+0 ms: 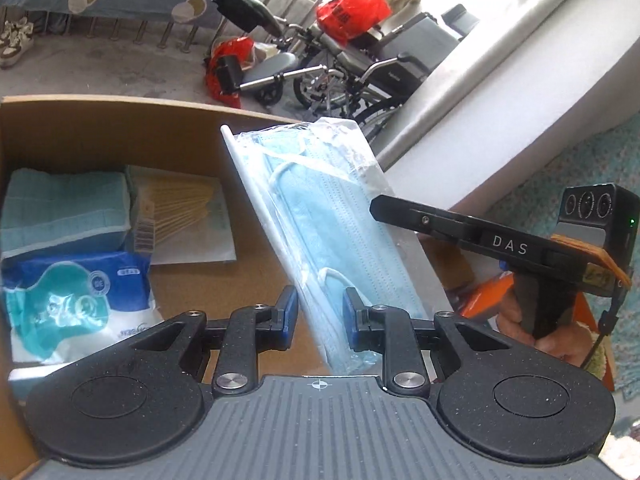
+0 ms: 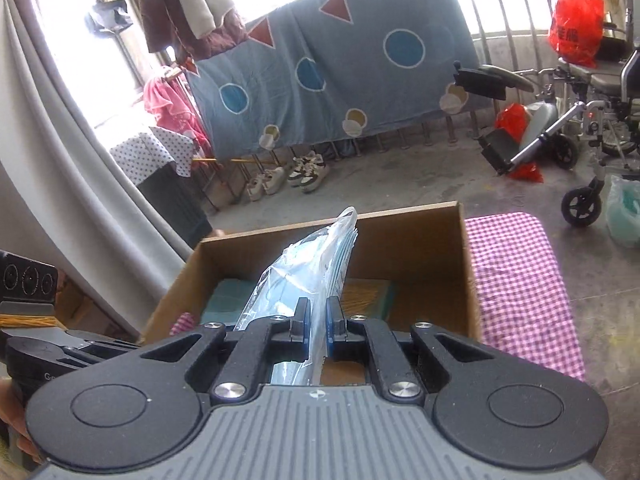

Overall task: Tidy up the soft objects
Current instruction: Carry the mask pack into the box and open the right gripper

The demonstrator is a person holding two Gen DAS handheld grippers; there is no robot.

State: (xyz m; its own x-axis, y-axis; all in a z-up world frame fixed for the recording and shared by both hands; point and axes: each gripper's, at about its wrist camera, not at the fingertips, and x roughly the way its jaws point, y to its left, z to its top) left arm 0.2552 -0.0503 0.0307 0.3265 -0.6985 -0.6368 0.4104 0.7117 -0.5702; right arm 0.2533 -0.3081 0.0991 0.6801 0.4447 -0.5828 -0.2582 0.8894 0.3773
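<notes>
Both grippers are on the same item: a clear plastic pack of blue face masks, held up over the open cardboard box.

Left gripper: blue pads sit either side of the pack's near end, narrow gap, clamped on it. In the left wrist view the pack runs up and away, tilted to the left, with its far end above the box's right wall.

Right gripper: jaws nearly together, pinching the pack edge-on. In the right wrist view the pack sticks up forward between the pads, its loose plastic tip reaching the box's far rim. The right gripper also shows in the left view, coming in from the right, its tip against the pack's side.

Inside the box, left side: a stack of teal cloths, a packet of yellow sheets with a barcode, and a blue-and-white tissue pack nearest the camera. The box floor under the mask pack is bare.

The box sits beside a pink checked cloth. A wheelchair with a red bag stands well beyond.
</notes>
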